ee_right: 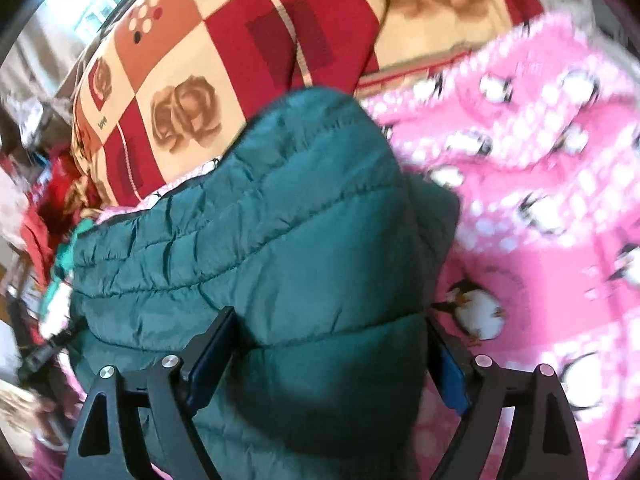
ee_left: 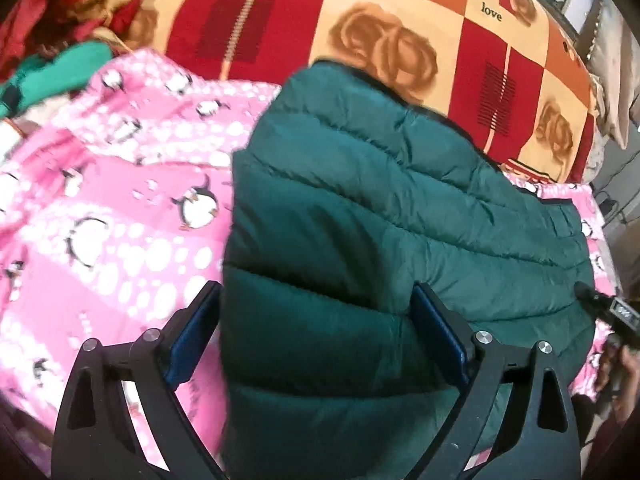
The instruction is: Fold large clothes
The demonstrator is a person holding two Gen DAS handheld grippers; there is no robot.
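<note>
Bed fills both views, w/ a pink penguin blanket (ee_left: 100,184) spread over a red and cream checked bedspread (ee_left: 380,4); on the blanket lies a dark green puffer jacket (ee_left: 360,200), already doubled into a thick padded bundle, its far end reaching onto the bedspread; left gripper (ee_left: 316,312) has its jaws wide, straddling the jacket's near left edge, pads not seen pressing on it; right gripper (ee_right: 332,340) is likewise wide open over the near right part, fabric bulging between the fingers but not pinched; jacket looks light, soft and springy, prob. slick nylon shell, so a fold may puff back open and slide; best hold is likely a quilted seam or the thick edge, deep enough to catch all layers, not only the outer skin; blanket underneath is loose and could get caught in the same bite; heap of red and green clothes (ee_left: 68,28) sits at the left, well apart from the jacket; nothing hard blocks the way.
</note>
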